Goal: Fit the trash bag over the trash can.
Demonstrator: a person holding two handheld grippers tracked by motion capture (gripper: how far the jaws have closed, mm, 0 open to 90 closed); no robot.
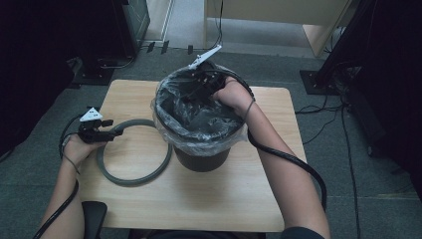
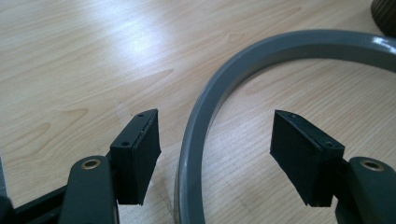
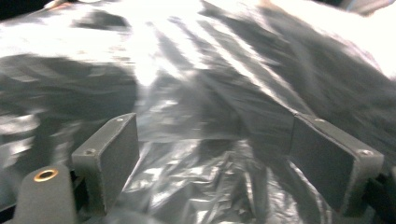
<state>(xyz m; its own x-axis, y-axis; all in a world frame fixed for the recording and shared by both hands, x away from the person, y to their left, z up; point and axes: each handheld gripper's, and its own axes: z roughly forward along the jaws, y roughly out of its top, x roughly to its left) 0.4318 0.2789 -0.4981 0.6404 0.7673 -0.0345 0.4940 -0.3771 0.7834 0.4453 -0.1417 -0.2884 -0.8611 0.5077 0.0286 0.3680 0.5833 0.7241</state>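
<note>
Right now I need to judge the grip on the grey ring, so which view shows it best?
The left gripper view: the grey ring runs between the open jaws, untouched. The high view shows its whole loop on the table. The right gripper view faces the bin liner.

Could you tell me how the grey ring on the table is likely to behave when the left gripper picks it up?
The grey ring looks rigid, so it should keep its shape. Its glossy surface may slip between the left gripper's open jaws. Gripped at one edge, it would probably hang tilted.
</note>
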